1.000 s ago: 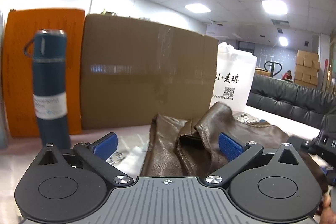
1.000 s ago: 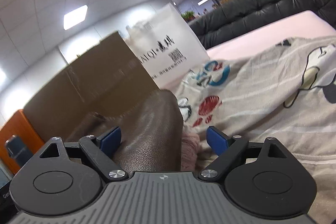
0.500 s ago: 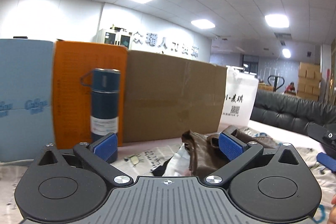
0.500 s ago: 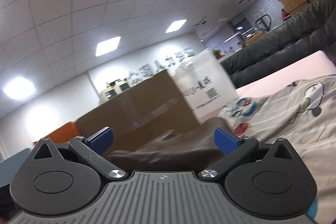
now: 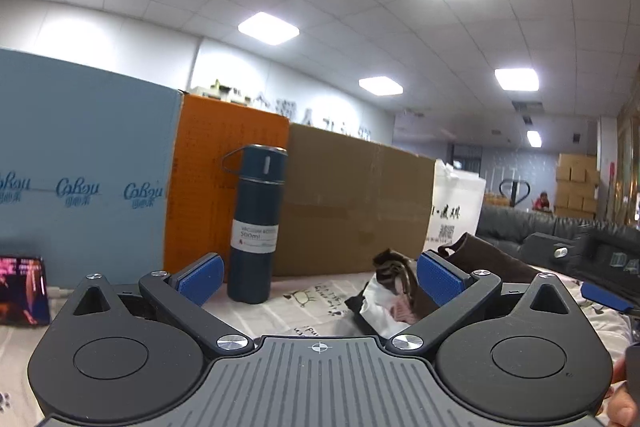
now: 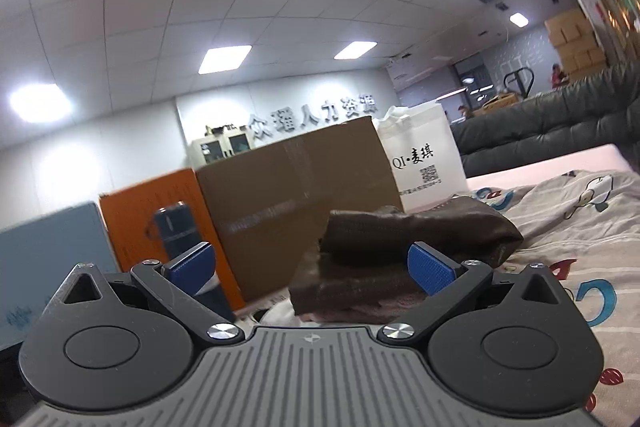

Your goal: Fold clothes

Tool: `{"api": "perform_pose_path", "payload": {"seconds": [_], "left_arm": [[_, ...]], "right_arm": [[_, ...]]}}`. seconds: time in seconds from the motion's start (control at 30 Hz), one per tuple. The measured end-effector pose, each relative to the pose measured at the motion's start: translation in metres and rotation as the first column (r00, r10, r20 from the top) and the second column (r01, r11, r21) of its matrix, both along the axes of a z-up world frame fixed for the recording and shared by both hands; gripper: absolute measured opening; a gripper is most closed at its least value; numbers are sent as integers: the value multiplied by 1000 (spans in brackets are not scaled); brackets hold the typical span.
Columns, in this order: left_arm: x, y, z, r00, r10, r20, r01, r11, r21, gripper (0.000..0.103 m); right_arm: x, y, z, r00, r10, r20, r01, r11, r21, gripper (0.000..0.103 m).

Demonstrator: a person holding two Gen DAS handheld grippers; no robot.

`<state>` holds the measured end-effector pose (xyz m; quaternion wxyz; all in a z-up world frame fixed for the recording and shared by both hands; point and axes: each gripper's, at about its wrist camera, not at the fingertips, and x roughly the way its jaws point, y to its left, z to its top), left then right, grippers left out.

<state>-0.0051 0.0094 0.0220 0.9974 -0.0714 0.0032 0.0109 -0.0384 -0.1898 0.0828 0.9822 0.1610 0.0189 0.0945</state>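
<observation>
While both grippers hang with their blue-padded fingers spread wide and nothing between them, the brown leather garment (image 6: 416, 239) lies in a loosely folded heap on the cartoon-printed bedsheet (image 6: 568, 211), ahead of both tools. From the right gripper (image 6: 310, 269) the heap sits straight ahead and a little to the right, close beyond the fingertips, its long axis running left to right across the view, with a pale pink lining showing under its near edge. From the left gripper (image 5: 318, 277) the same garment (image 5: 484, 259) lies off to the right, partly hidden behind the right fingertip, with a crumpled white and dark piece at its near left end. The right gripper looks the nearer and squarer to it, so it is probably the better placed to take the near edge, while the left would have to swing rightward. Far behind stand a dark blue vacuum flask (image 5: 256, 223), a brown cardboard box (image 5: 356, 207), an orange box (image 5: 216, 187) and a white printed bag (image 6: 424, 163)
</observation>
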Motion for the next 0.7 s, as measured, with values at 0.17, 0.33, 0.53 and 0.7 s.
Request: {"api": "perform_pose_path", "payload": {"seconds": [0.17, 0.33, 0.53, 0.7], "left_arm": [[-5, 4, -14, 997, -5, 71, 7, 1000, -26, 103], [-4, 9, -18, 998, 14, 66, -11, 999, -44, 103], [-5, 6, -20, 997, 59, 57, -58, 998, -24, 103], [-9, 2, -20, 993, 78, 86, -79, 997, 9, 103]], "right_arm": [[5, 16, -13, 994, -94, 54, 98, 992, -84, 103], [3, 31, -23, 980, -156, 121, 175, 970, -168, 103], [2, 46, -27, 970, -170, 171, 211, 943, -258, 103], [-1, 41, -27, 964, -194, 180, 233, 945, -229, 103]]}}
